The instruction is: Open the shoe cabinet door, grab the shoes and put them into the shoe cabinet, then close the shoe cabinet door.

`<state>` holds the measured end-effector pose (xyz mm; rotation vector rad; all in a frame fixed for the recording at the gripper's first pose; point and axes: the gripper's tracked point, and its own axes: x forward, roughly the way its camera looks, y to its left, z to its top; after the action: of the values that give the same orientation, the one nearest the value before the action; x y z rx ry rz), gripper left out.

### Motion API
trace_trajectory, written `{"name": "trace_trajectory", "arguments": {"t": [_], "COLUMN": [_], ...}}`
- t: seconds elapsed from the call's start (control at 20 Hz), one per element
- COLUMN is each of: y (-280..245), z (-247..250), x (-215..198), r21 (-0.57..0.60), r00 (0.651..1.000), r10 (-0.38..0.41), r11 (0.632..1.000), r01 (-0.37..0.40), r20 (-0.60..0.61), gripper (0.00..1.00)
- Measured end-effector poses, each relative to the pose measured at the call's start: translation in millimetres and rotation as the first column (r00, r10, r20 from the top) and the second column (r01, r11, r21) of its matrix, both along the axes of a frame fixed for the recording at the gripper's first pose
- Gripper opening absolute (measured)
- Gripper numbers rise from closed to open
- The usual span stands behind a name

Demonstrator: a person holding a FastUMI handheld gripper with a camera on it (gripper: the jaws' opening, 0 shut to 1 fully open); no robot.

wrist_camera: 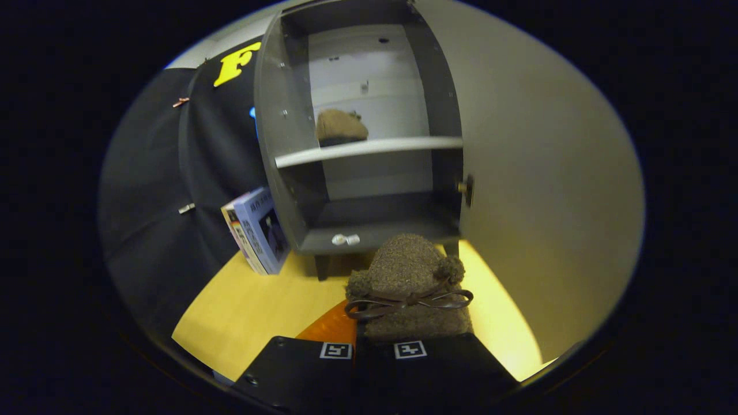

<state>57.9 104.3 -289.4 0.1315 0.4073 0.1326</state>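
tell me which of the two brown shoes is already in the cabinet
The shoe on the upper shelf, deep inside the open cabinet. The other shoe, with the bow, is held at the gripper outside it.

Open cabinet (369,132) seen from the gripper (373,350), whose fingers sit close together with a furry shoe (409,276) rising between and just ahead of them; whether both press on it cannot be told. The shoe itself blocks the low, central line toward the cabinet. The door (542,190) stands swung wide on the right, forming a wall along that side, its knob (464,189) jutting at the opening's edge. The shelf (369,148) splits the interior: the upper bay holds a second shoe (340,127) at the back left, with room beside it; the lower bay is free except for a small white object (345,238) on its front lip. A box (258,230) leans left of the cabinet.
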Motion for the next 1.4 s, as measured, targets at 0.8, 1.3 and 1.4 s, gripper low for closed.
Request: {"name": "trace_trajectory", "arguments": {"t": [0.8,1.3,1.4], "y": [4,-5,-10], "z": [203,196,180], "x": [134,263,290], "r21": [0.033,0.03,0.029], "r00": [0.991,0.997,0.998], "r10": [-0.01,-0.026,-0.047], "r11": [0.999,0.999,0.999], "r01": [0.005,0.024,0.046], "r20": [0.136,0.066,0.038], "gripper": [0.12,0.12,0.12]}}
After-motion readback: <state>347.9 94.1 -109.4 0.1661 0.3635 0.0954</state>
